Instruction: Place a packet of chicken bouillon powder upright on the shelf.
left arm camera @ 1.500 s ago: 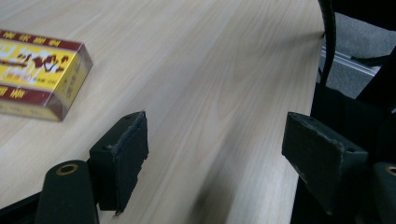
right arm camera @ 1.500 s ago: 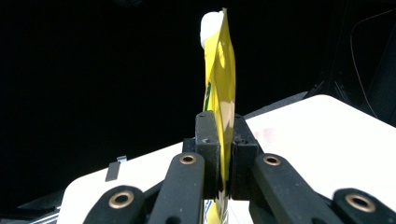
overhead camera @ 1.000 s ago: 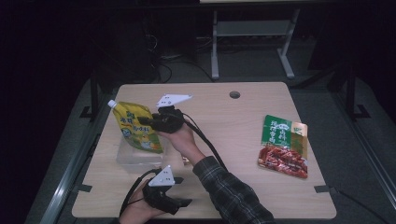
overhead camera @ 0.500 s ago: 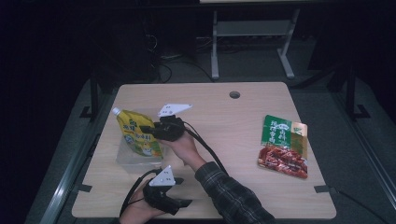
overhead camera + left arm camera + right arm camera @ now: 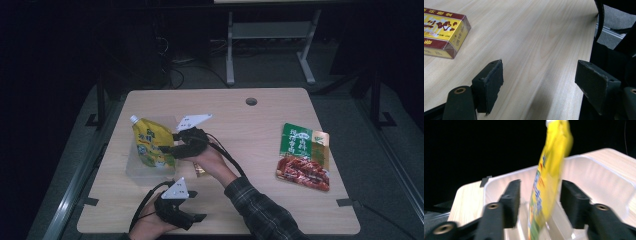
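Surface [image 5: 235, 125]: light wood-grain top with rounded corners and a round cable hole [image 5: 251, 101] near the far edge. A clear plastic tray [image 5: 134, 167] sits by the left edge. A green and red food packet [image 5: 304, 156] lies flat near the right edge. A small yellow and dark-red box [image 5: 442, 27] lies flat toward the near edge, beside the tray.

Now lower than a second ago: yellow pouch [image 5: 151, 145] sunk into the clear tray [image 5: 134, 168], right hand-held gripper [image 5: 167, 149] down with it, its jaws parted and no longer clamping it.
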`<state>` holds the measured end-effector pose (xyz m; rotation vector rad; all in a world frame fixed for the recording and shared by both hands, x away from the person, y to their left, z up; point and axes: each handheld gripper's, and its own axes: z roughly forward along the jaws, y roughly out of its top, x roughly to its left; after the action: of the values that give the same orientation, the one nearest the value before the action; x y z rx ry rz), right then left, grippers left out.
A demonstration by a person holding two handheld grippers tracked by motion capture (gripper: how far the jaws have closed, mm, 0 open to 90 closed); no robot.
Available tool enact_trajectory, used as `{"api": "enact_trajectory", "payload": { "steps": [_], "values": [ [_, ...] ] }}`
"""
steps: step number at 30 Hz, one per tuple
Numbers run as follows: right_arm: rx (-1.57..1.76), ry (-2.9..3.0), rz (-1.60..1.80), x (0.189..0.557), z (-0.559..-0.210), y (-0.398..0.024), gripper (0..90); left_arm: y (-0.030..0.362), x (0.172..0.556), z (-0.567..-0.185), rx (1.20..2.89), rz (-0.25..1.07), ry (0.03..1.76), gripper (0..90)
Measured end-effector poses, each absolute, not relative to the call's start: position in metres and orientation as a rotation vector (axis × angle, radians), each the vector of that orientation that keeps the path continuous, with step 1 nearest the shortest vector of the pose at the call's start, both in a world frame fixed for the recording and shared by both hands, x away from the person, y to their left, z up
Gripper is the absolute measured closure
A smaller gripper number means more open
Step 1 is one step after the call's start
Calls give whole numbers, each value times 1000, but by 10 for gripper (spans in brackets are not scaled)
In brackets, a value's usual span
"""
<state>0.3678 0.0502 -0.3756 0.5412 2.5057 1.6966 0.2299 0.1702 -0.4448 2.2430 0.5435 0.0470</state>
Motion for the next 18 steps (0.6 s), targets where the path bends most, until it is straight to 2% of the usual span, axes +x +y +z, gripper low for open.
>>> {"api": "enact_trajectory", "payload": {
  "steps": [8, 18],
  "values": [
    [602, 2519, 1608, 364, -373, 17, 359, 171, 232, -445, 2239, 54, 549, 222],
    [727, 2535, 1495, 357, -391, -30, 333, 170, 234, -446, 2238, 56, 555, 222]
  ]
}}
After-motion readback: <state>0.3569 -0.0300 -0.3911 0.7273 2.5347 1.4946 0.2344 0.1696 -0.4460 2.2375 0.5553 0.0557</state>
